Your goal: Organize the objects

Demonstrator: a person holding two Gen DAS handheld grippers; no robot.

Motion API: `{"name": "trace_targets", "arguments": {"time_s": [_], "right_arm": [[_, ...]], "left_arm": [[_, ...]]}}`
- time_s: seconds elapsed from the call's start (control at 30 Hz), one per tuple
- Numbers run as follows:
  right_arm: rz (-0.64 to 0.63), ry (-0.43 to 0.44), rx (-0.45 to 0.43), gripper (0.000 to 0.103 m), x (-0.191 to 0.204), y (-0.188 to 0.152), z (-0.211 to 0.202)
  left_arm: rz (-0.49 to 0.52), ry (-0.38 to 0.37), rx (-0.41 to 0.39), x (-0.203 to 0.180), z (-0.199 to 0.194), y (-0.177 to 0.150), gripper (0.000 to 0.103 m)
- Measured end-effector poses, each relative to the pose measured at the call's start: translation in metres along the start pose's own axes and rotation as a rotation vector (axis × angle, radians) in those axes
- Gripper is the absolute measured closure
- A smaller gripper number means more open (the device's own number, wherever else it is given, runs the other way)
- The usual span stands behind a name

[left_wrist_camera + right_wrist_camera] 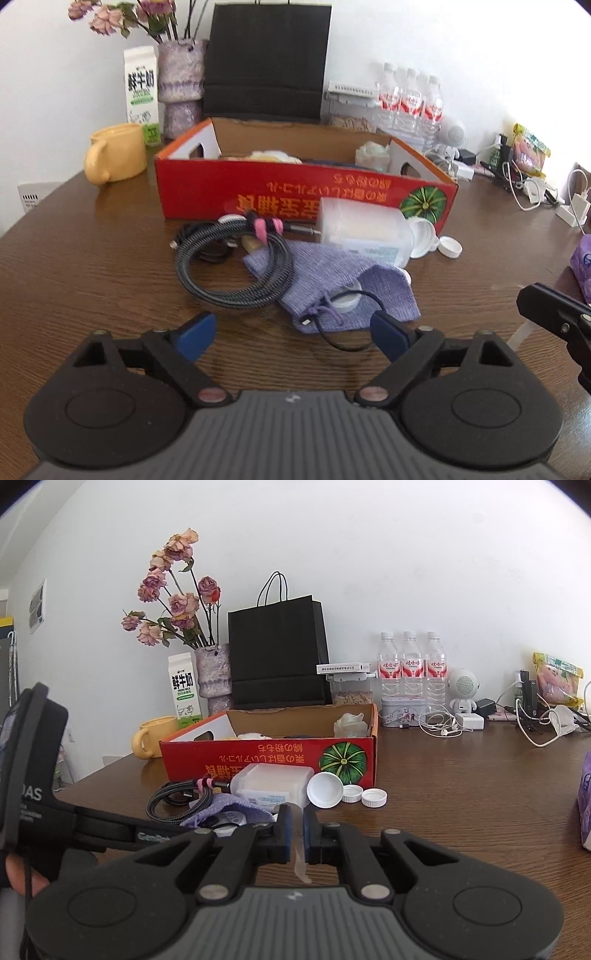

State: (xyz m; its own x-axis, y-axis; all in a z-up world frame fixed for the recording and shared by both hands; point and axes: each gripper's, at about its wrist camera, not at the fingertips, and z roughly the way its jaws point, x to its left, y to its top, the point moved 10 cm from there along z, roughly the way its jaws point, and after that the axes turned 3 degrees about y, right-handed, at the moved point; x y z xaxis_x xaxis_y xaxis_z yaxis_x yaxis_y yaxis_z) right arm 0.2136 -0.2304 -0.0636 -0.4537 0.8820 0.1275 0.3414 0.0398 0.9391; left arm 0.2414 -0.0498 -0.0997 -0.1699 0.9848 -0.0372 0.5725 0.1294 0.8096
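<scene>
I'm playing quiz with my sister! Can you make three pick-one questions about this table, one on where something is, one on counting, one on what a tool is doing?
1. Where does the coiled cable lie?
A. inside the red box
B. on the table in front of the red box
C. in the black bag

2. How many water bottles stand by the wall?
A. three
B. one
C. six

3. How does the left tool stand?
A. shut on the yellow mug
B. shut on the milk carton
C. open, holding nothing

Answers:
1 B, the cable rests on the wood, partly on the purple pouch.
2 A, three red-labelled bottles stand side by side.
3 C, its blue pads are wide apart over the table.
</scene>
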Motion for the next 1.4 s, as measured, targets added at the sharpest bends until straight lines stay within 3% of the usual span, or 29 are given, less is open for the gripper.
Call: {"name": "trace_targets", "arguments": {"time_s": [0.1, 0.2, 0.33, 0.47, 0.6, 0.73, 0.87, 1.03, 1.07, 1.1, 1.4], "right_arm": [[0.001, -0.010, 0.006, 0.097, -0.002, -0.001, 0.002], [0.000, -0.011, 0.009, 0.097, 0.000, -0.001, 0.003], [-0.010, -0.008, 0.015, 0.097, 0.004, -0.002, 0.006], [-0.017, -0.008, 0.017, 0.097, 0.008, -0.001, 0.007], [-0.018, -0.021, 0.015, 0.097, 0.005, 0.000, 0.006], [-0.013, -0.038, 0.011, 0.097, -0.001, 0.003, 0.004], [-0.010, -0.040, 0.012, 0.097, -0.002, 0.003, 0.004], [-0.015, -0.030, 0.017, 0.097, 0.003, 0.002, 0.007], [-0.017, -0.028, 0.016, 0.097, 0.004, 0.002, 0.006], [-0.019, -0.027, 0.015, 0.097, 0.005, 0.003, 0.006], [-0.035, -0.029, 0.017, 0.097, 0.012, 0.005, 0.007]], "left_arm": [[-0.020, 0.007, -0.016, 0.019, -0.007, 0.006, 0.010], [-0.044, 0.029, -0.041, 0.037, -0.011, 0.011, 0.001], [-0.015, 0.050, -0.064, 0.046, -0.007, 0.023, 0.000], [0.070, 0.046, 0.001, 0.037, 0.021, 0.034, 0.000], [0.122, 0.047, 0.122, 0.026, 0.058, 0.040, 0.000], [0.136, 0.073, 0.207, 0.025, 0.082, 0.041, 0.000], [0.062, 0.031, 0.244, 0.033, 0.091, 0.034, 0.000], [0.018, 0.003, 0.217, 0.038, 0.086, 0.030, 0.001], [0.014, -0.001, 0.209, 0.038, 0.084, 0.030, 0.011], [0.017, -0.011, 0.196, 0.036, 0.080, 0.032, 0.013], [0.009, -0.019, 0.076, 0.039, 0.038, 0.036, 0.014]]}}
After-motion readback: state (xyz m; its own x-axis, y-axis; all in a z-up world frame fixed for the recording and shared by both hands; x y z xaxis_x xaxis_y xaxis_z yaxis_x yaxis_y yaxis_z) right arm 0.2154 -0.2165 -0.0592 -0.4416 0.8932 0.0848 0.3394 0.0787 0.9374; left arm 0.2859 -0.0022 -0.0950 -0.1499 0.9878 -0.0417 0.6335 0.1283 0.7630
